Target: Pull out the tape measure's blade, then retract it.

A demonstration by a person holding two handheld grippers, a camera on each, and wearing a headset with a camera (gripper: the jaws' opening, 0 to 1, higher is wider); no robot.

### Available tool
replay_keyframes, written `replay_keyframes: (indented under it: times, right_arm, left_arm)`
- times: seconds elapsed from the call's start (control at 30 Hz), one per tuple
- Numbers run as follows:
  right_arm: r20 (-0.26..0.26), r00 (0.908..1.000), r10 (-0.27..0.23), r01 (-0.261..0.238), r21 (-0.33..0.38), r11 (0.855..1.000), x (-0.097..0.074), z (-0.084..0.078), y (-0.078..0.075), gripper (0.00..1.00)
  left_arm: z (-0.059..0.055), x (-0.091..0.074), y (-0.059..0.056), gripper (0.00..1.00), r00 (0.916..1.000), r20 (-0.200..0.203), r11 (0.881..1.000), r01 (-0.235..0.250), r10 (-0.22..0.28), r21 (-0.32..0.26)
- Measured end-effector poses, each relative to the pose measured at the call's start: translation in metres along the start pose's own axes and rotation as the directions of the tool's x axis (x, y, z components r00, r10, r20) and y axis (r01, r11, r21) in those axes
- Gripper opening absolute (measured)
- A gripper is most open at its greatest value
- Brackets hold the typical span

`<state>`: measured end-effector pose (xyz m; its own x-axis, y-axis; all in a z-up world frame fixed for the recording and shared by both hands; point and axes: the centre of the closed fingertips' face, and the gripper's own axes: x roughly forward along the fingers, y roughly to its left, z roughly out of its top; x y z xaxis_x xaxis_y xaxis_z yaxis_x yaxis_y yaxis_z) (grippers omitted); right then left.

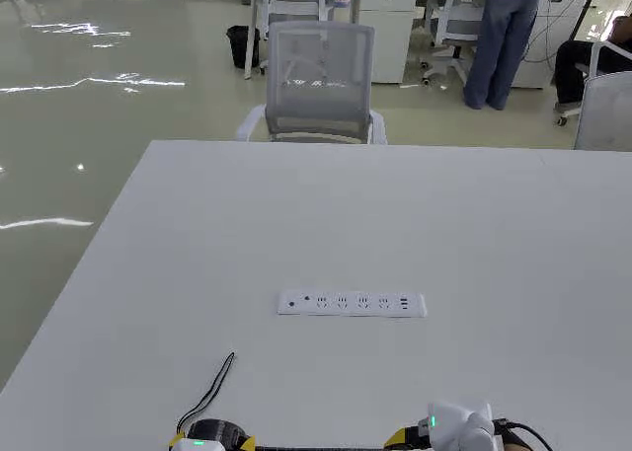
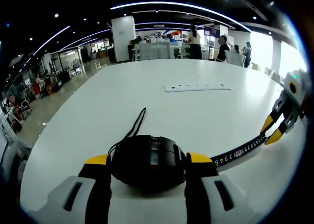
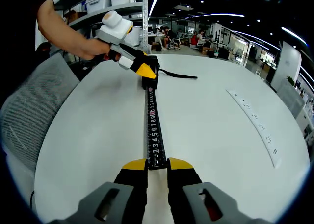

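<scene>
The black tape measure case [image 2: 147,161] sits on the white table [image 1: 296,224], and my left gripper [image 2: 149,159] is shut on its sides with yellow-tipped fingers. The dark numbered blade [image 3: 153,126] lies drawn out flat along the table from the case [image 3: 153,71] to my right gripper [image 3: 157,163], which is shut on the blade's end. A thin black wrist strap [image 2: 136,125] trails from the case. In the head view both grippers sit at the bottom edge, the left gripper [image 1: 209,439] with the case and the right gripper [image 1: 434,433].
A white power strip [image 1: 352,303] lies across the middle of the table, well beyond the blade. A grey mesh chair [image 1: 321,81] stands at the far edge. People stand and sit at desks [image 1: 504,37] in the background.
</scene>
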<state>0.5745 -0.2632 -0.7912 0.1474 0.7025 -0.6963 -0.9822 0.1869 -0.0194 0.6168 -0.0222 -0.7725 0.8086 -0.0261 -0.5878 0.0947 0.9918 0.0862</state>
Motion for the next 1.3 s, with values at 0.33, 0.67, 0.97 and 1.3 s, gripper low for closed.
replay_keyframes:
  times: [0.33,0.67,0.97,1.3]
  right_arm:
    - [-0.001,1.0000,0.004,-0.004,-0.004,1.000,0.003,0.005,0.001,0.14]
    - [-0.006,0.9999,0.009,-0.009,-0.007,1.000,0.005,0.005,0.003,0.14]
    - [-0.001,1.0000,0.008,-0.008,-0.007,1.000,0.007,0.009,0.002,0.14]
    - [0.005,0.9999,0.015,-0.015,-0.012,1.000,0.014,0.015,0.003,0.14]
  left_arm:
    - [-0.001,0.001,0.001,0.57,1.0000,0.002,1.000,0.009,-0.009,-0.004]
    - [0.000,0.000,0.001,0.57,0.9998,0.002,1.000,0.020,-0.020,-0.009]
    - [0.000,-0.001,0.002,0.57,0.9997,0.002,0.999,0.026,-0.026,-0.028]
    - [0.000,-0.001,0.003,0.57,0.9994,0.005,0.999,0.036,-0.036,-0.034]
